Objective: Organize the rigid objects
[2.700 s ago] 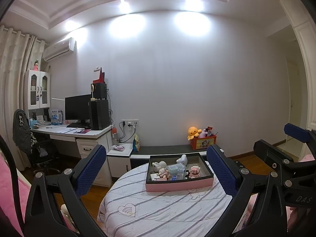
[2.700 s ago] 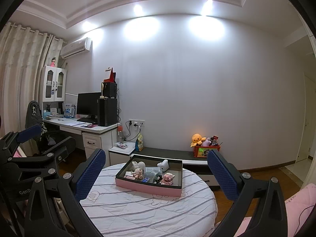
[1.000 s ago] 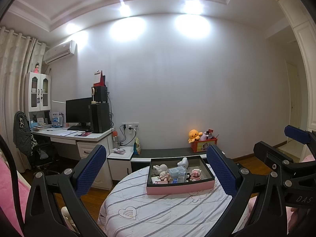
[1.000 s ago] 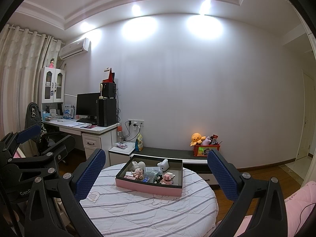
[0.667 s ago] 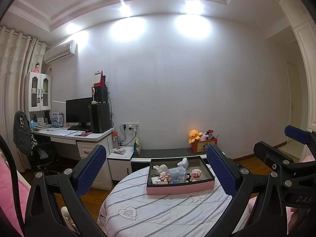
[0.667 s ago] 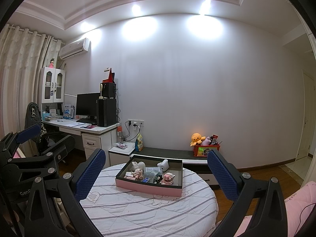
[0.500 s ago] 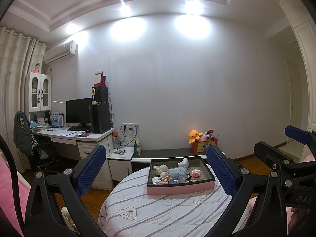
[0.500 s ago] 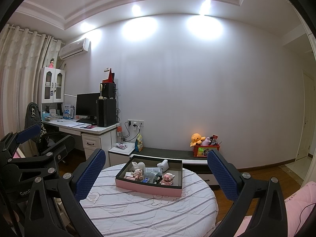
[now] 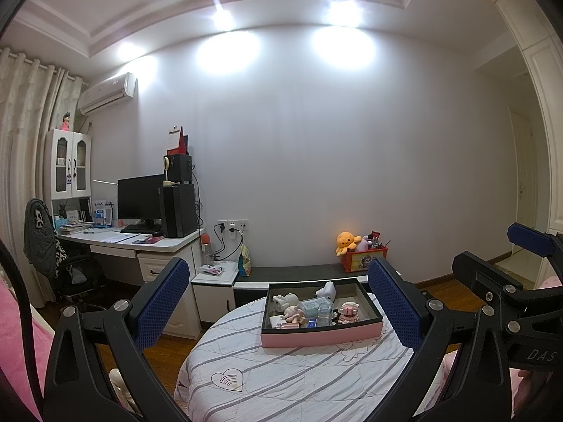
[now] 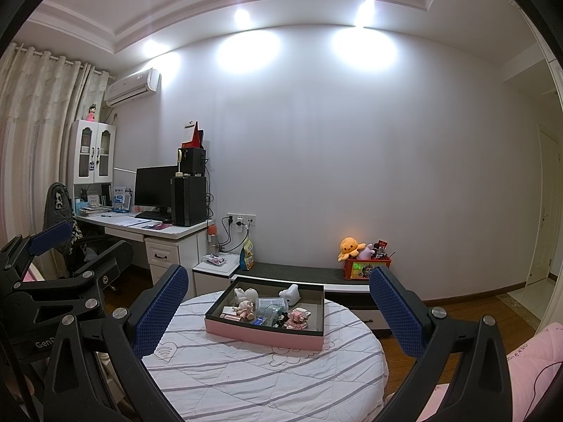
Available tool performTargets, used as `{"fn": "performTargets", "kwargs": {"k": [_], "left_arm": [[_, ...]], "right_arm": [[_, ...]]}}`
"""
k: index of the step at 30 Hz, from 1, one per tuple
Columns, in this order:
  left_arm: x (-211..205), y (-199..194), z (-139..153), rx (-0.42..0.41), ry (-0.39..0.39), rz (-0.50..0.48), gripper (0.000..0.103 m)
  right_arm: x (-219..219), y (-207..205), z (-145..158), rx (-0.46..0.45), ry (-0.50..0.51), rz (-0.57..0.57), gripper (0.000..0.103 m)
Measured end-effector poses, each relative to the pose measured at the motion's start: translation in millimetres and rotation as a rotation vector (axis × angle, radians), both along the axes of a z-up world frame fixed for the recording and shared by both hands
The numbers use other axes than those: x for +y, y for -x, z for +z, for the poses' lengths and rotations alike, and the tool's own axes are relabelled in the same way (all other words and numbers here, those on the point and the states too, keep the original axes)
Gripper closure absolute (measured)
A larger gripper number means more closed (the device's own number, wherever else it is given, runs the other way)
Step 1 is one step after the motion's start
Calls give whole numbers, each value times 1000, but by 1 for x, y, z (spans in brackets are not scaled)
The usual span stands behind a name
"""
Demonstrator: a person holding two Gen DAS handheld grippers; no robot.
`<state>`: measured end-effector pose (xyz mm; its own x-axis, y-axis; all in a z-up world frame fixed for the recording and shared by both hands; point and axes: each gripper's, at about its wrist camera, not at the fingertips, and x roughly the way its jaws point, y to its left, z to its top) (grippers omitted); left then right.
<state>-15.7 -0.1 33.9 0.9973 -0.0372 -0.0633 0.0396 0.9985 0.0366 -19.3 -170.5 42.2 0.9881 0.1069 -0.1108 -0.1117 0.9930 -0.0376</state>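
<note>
Nearest the cameras: left gripper point(image 9: 278, 302) and right gripper point(image 10: 278, 307) both spread wide, nothing held, raised back from the round table point(image 10: 246, 379). Striped cloth on it is bare on the near side. Further in, pink-sided tray point(image 10: 260, 336) sits toward the table's far edge with the small rigid items piled inside: figurines point(image 10: 244, 307), a clear jar point(image 10: 272, 313), a white piece point(image 10: 290, 293). Ambiguous stage: fits items gathered into the tray and done, or tray contents awaiting sorting. Any move would call for closing the gap to the tray. Behind: desk point(image 10: 147, 228), wall.
</note>
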Motion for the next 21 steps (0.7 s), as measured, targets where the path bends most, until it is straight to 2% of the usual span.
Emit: {"fn": "performTargets", "kwargs": {"k": [21], "left_arm": [[-1,1,2,-3,0,2,0]], "right_arm": [[1,0,1,-1,-1,1,0]]}}
